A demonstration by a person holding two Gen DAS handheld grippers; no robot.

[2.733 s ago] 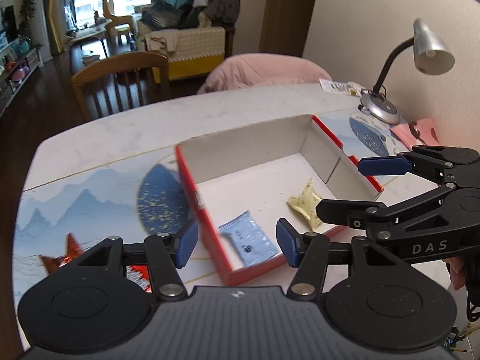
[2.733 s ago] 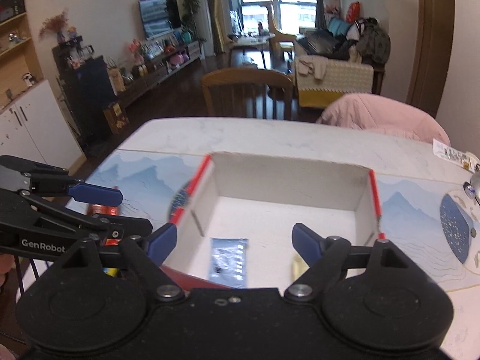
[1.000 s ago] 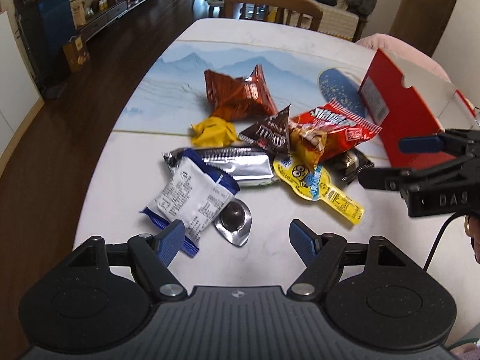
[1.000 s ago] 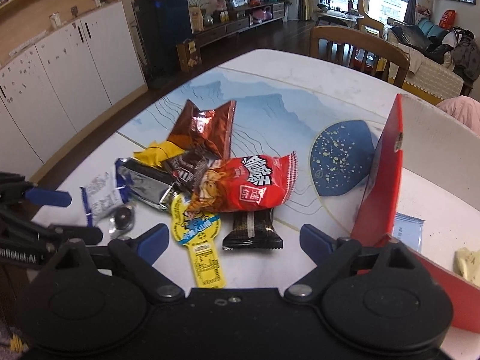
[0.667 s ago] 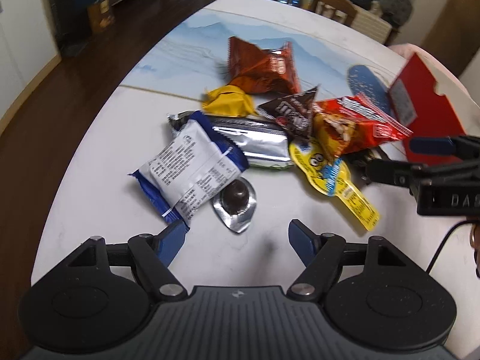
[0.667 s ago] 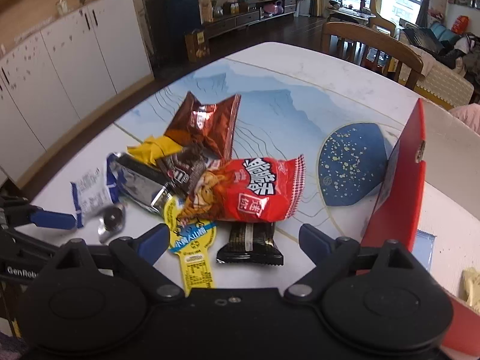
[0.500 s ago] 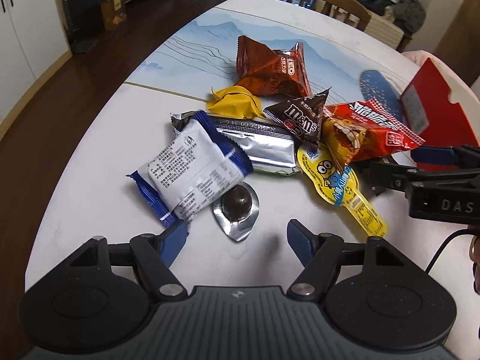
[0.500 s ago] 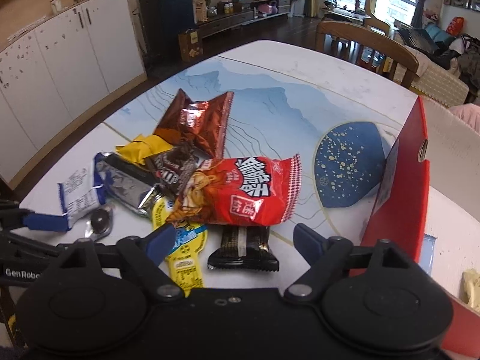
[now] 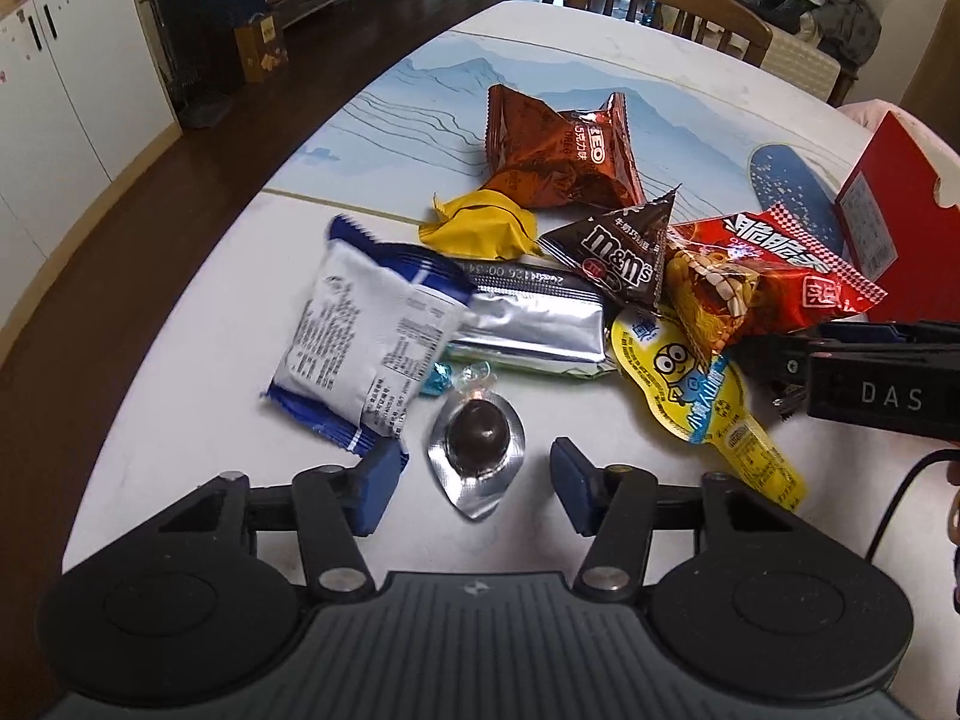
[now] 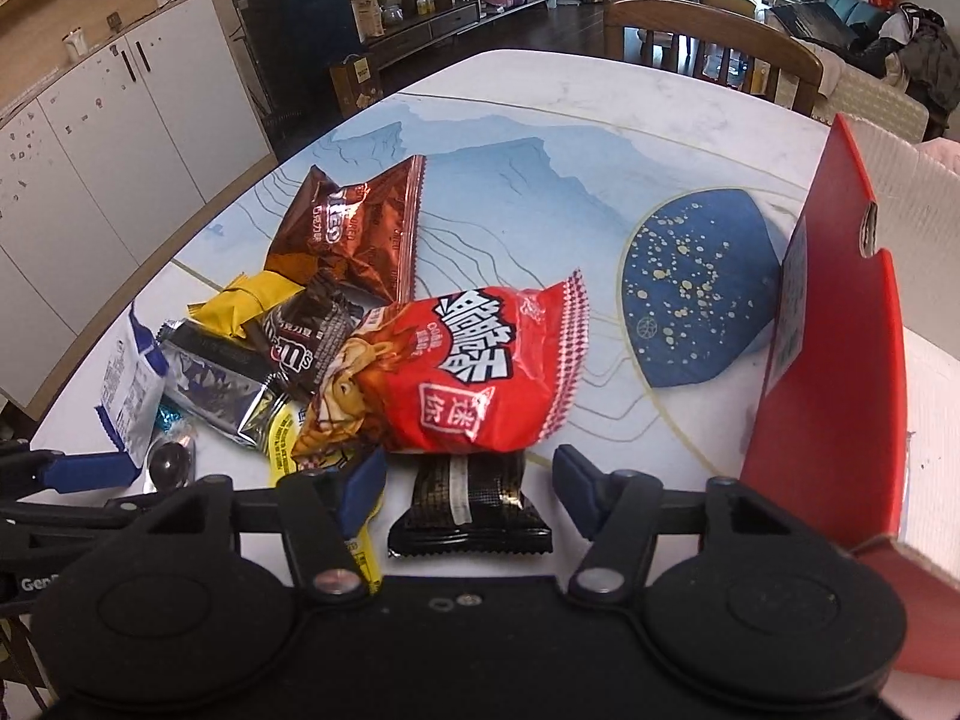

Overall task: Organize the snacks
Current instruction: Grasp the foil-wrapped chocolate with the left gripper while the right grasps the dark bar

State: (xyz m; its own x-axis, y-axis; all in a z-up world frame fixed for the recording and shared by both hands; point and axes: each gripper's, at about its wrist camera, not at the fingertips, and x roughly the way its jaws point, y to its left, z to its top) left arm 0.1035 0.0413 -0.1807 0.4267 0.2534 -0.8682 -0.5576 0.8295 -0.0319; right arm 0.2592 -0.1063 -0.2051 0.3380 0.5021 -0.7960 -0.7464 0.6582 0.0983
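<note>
While crinkled foil and glossy plastic wrappers lie heaped on the smooth marble-look desk [image 9: 198, 360], the left gripper [image 9: 474, 483] closes its blue-padded fingers [image 9: 378, 480] around a teardrop-shaped silver foil blister [image 9: 478, 450] holding a dark round chocolate, pads not yet touching. The right gripper [image 10: 468, 483] likewise closes beside a flat black chocolate bar [image 10: 471, 507] with serrated ends, half tucked under a puffy red snack bag [image 10: 474, 378], near the red cardboard box [image 10: 840, 360].

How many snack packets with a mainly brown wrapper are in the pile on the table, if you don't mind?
2: the Oreo bag at the pile's far end, and the M&M's pouch just nearer, overlapping the silver packet. Others may be hidden underneath.
</note>
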